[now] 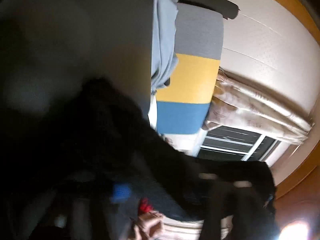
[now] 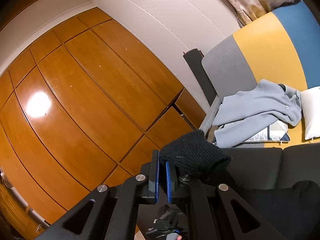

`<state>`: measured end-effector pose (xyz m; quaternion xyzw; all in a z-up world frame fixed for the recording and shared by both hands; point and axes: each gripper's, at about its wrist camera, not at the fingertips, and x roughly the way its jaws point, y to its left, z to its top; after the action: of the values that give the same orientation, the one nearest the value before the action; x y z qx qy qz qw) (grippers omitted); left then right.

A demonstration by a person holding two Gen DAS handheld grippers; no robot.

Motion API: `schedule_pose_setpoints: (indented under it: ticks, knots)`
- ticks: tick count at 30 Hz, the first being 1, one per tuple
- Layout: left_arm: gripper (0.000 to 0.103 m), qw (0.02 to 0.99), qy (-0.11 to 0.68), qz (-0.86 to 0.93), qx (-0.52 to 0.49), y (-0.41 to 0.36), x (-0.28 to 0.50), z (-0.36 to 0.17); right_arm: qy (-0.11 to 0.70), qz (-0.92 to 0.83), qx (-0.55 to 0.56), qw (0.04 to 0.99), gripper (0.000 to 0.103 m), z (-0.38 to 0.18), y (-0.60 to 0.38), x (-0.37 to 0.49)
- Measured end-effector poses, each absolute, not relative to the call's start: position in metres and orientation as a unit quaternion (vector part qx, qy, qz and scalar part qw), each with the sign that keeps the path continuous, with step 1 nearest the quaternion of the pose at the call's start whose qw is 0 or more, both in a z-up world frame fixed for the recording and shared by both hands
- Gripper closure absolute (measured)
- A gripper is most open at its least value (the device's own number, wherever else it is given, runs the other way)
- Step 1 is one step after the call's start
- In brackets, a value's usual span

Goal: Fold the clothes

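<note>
A black knit garment [image 2: 196, 156] is pinched between the blue pads of my right gripper [image 2: 162, 163], which is shut on its edge and held up in the air; the rest of it hangs down to the right. In the left wrist view the same black garment [image 1: 112, 140] covers most of the lower frame, dark and blurred. My left gripper's fingers are hidden under it; only a blurred blue pad [image 1: 121, 193] shows, so its state is unclear. A light grey shirt [image 2: 258, 108] lies crumpled on the bed; it also shows in the left wrist view [image 1: 163, 40].
A bed with a grey, yellow and blue headboard [image 2: 266, 46] and pillows [image 2: 312, 112] is at the right. Orange wooden wardrobe doors [image 2: 84, 100] fill the left. A beige curtain [image 1: 254, 106] and a window [image 1: 236, 144] are behind the bed.
</note>
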<state>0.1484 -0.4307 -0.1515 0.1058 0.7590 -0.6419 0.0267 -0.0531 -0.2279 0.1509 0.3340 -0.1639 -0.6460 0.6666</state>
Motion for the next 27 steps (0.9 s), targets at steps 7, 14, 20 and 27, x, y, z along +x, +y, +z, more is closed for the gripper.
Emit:
schedule_pose_setpoints:
  ticks: [7, 14, 20, 27]
  knots:
    - [0.098, 0.073, 0.655, -0.739, 0.141, -0.453, 0.178, -0.119, -0.172, -0.684, 0.332, 0.627, 0.095, 0.103, -0.180, -0.075]
    - [0.100, 0.108, 0.599, -0.761, 0.225, -0.442, 0.205, -0.151, -0.208, -0.693, 0.518, 0.456, 0.095, -0.107, -0.110, -0.111]
    - [0.100, 0.115, 0.586, -0.759, 0.261, -0.428, 0.207, -0.167, -0.254, -0.677, 0.526, 0.448, 0.090, -0.144, -0.089, -0.112]
    - [0.100, 0.121, 0.555, -0.782, 0.257, -0.423, 0.201, -0.151, -0.305, -0.670, 0.509, 0.446, 0.076, -0.157, -0.082, -0.119]
